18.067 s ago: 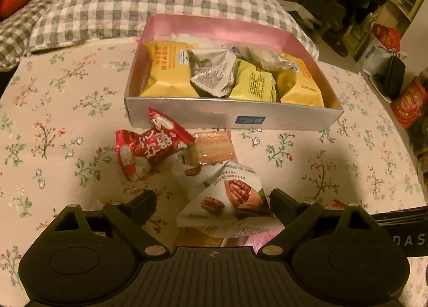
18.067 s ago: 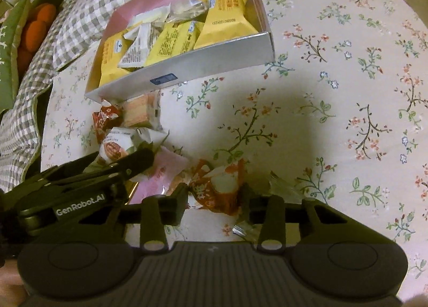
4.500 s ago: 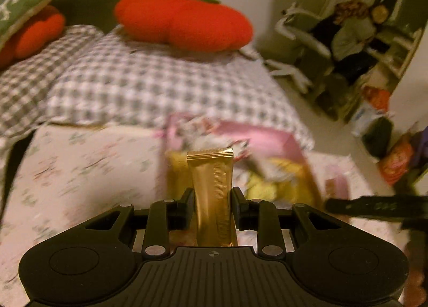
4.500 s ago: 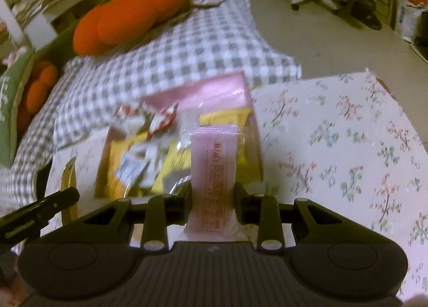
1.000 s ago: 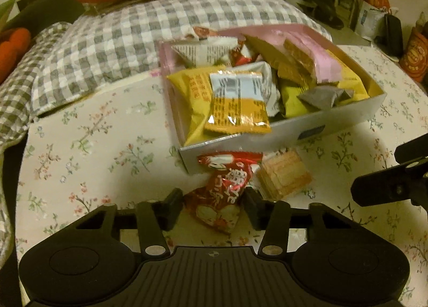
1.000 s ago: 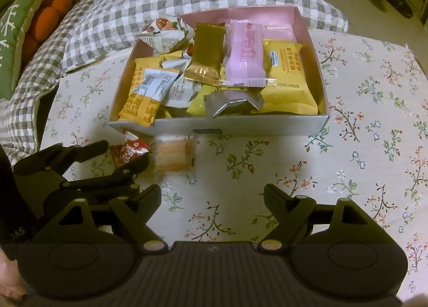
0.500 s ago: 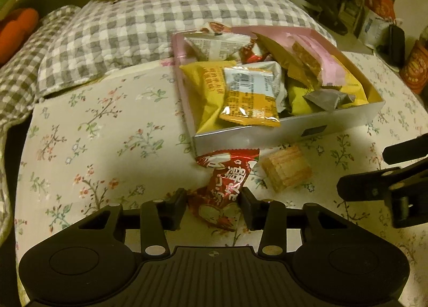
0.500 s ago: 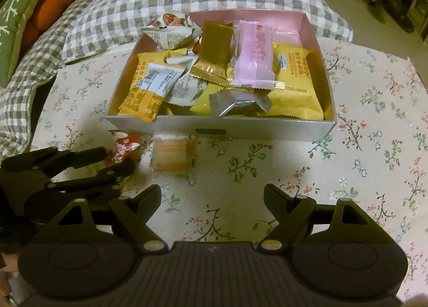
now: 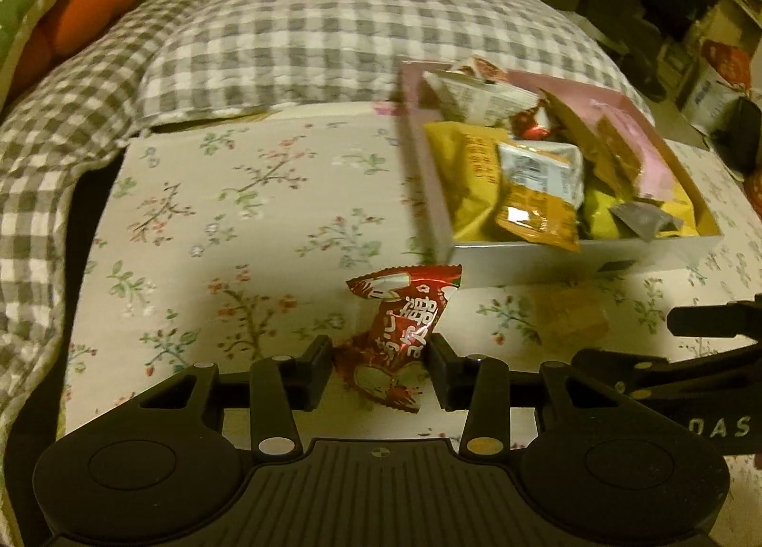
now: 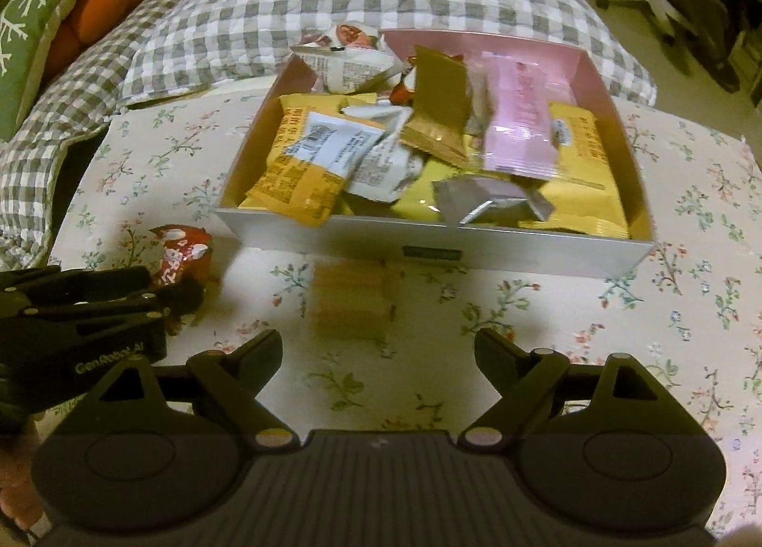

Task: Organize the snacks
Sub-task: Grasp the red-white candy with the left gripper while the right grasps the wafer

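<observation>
My left gripper [image 9: 378,359] is shut on a red snack packet [image 9: 402,323], which stands up between its fingers just above the floral tablecloth. The packet also shows in the right wrist view [image 10: 181,256], beside the left gripper [image 10: 190,297]. My right gripper [image 10: 378,347] is open and empty, just short of a clear-wrapped wafer snack [image 10: 355,304] lying on the cloth in front of the box. The wafer also shows in the left wrist view [image 9: 569,320]. The pink-lined box [image 10: 500,247] holds several yellow, white, gold and pink packets.
The box [image 9: 547,258] stands at the right in the left wrist view. A grey checked cushion [image 9: 333,37] and orange pillows [image 9: 85,18] lie beyond the table's far edge. The table's left edge [image 9: 90,232] drops to a dark gap.
My left gripper has closed on the red packet and lifted and turned left with it. My right gripper has moved forward towards the wafer, still open.
</observation>
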Available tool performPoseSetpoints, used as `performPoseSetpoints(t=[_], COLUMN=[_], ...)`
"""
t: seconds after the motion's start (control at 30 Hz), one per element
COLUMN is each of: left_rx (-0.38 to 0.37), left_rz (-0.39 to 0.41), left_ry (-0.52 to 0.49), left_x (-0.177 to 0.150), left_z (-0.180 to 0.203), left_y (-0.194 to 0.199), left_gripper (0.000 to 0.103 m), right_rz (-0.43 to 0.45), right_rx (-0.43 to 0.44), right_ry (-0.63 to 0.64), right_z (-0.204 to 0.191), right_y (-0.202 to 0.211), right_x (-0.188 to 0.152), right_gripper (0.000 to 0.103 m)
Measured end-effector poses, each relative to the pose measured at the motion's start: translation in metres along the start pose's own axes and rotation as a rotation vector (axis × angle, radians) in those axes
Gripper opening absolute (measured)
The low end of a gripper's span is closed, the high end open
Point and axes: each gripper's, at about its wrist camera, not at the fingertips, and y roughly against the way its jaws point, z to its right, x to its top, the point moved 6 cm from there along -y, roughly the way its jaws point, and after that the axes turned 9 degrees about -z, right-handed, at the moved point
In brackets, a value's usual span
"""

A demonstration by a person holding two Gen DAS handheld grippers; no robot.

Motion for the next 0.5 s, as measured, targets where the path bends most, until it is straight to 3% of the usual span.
performPoseSetpoints(t=[0.2,0.3,0.37,0.5], left_rx=[0.004,0.006,0.008,0.010], left_rz=[0.004,0.001,-0.001,-0.001], left_ry=[0.022,0.026,0.029,0.034], left_x=[0.000,0.000,0.000,0.000], left_z=[-0.011,-0.013,-0.014,-0.016], left_y=[0.001,0.000,-0.001,-0.001], left_gripper=[0.040,0.040,0.040,0.041], right_rz=[-0.004,-0.006,-0.018,-0.013], right_rx=[-0.011,-0.015,-0.015,-0.047], right_ry=[0.002,0.004,0.015,0.038], right_z=[-0.011,-0.014,-0.017,-0.022], right_y=[-0.014,-0.019,-0.023,-0.027], right_x=[0.004,0.005,0.005,0.005], right_gripper=[0.089,0.079,0.063,0.057])
